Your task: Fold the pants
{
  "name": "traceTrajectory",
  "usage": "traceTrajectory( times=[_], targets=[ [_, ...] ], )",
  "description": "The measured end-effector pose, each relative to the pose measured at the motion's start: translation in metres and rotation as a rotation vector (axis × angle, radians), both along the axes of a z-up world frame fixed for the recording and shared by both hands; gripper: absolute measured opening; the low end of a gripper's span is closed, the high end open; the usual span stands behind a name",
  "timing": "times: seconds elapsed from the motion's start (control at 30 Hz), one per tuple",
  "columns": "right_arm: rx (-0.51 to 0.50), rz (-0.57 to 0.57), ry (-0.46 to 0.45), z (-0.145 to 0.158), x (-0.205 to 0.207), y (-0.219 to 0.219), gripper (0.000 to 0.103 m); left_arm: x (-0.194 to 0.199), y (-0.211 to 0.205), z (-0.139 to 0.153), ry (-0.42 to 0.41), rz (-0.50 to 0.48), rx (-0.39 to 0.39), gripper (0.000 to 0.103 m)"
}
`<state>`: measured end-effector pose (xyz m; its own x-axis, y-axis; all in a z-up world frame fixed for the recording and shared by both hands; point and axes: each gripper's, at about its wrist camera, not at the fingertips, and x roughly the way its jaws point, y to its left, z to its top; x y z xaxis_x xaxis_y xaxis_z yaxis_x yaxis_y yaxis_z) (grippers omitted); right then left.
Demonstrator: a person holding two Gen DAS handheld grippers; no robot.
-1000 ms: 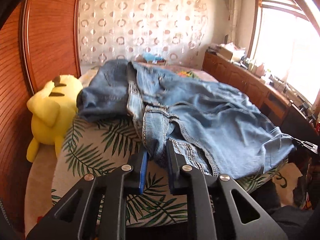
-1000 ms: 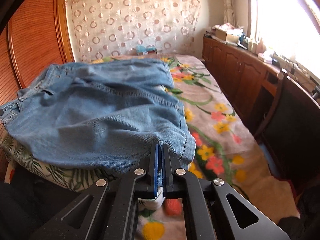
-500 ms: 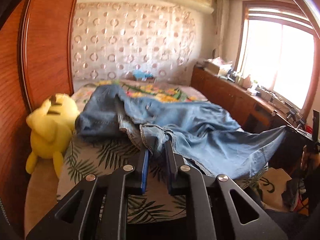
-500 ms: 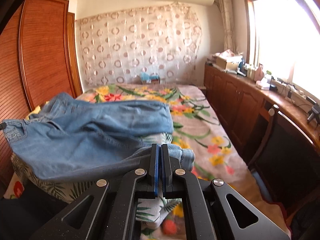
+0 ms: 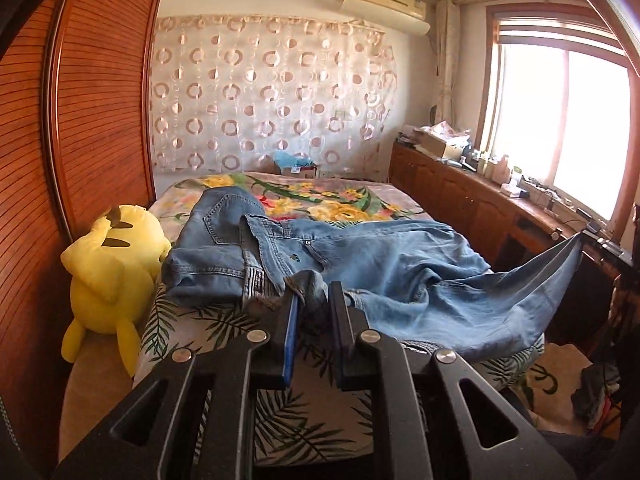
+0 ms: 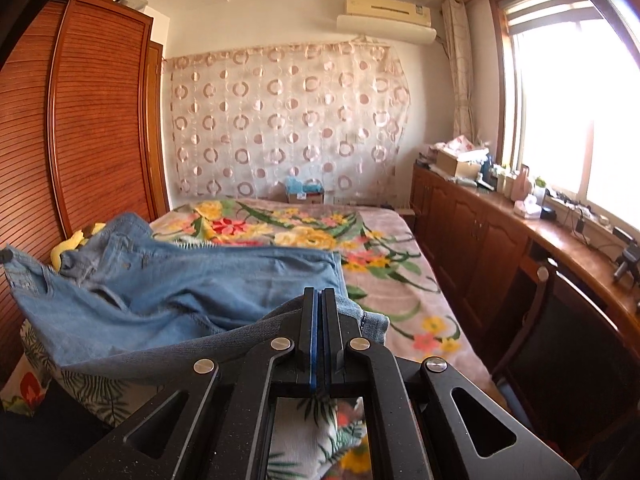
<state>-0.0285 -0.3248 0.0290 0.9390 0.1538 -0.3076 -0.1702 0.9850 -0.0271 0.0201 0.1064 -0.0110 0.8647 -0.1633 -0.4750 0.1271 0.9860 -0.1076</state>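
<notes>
Light blue jeans (image 5: 400,276) lie spread across the near end of the bed. In the left wrist view my left gripper (image 5: 312,304) is shut on a bunched fold of the waistband, held just above the leaf-print cover. The far right corner of the jeans (image 5: 572,248) is pulled up into a taut point. In the right wrist view my right gripper (image 6: 319,300) is shut tight on a leg hem of the jeans (image 6: 180,292), and the denim drapes away to the left from the jaws.
The bed (image 5: 328,196) carries a floral blanket (image 6: 380,248). A yellow plush toy (image 5: 112,264) sits at the left beside the wooden wardrobe (image 5: 80,120). Low wooden cabinets (image 6: 480,240) with clutter run under the window. A dark chair (image 6: 560,340) stands at the right.
Both grippers have risen with the denim held, lifting the waistband and the hem off the bed. Both views have tilted upward, showing more wall and ceiling.
</notes>
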Motion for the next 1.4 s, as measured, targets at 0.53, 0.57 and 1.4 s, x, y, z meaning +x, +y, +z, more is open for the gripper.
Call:
traceTrajectory(
  times=[0.53,0.57,1.4],
  targets=[
    [-0.099,-0.025,-0.036,-0.011,0.049,0.018,0.001,0.06,-0.002,0.013,-0.022,0.005,0.051,0.015],
    [-0.105,-0.027,-0.033,-0.01,0.054,0.019,0.001,0.062,-0.003,0.014,-0.02,0.006,0.05,0.015],
    [-0.154,-0.04,0.022,0.005,0.158,0.042,0.001,0.166,0.004,-0.002,0.045,0.022,0.088,0.015]
  ],
)
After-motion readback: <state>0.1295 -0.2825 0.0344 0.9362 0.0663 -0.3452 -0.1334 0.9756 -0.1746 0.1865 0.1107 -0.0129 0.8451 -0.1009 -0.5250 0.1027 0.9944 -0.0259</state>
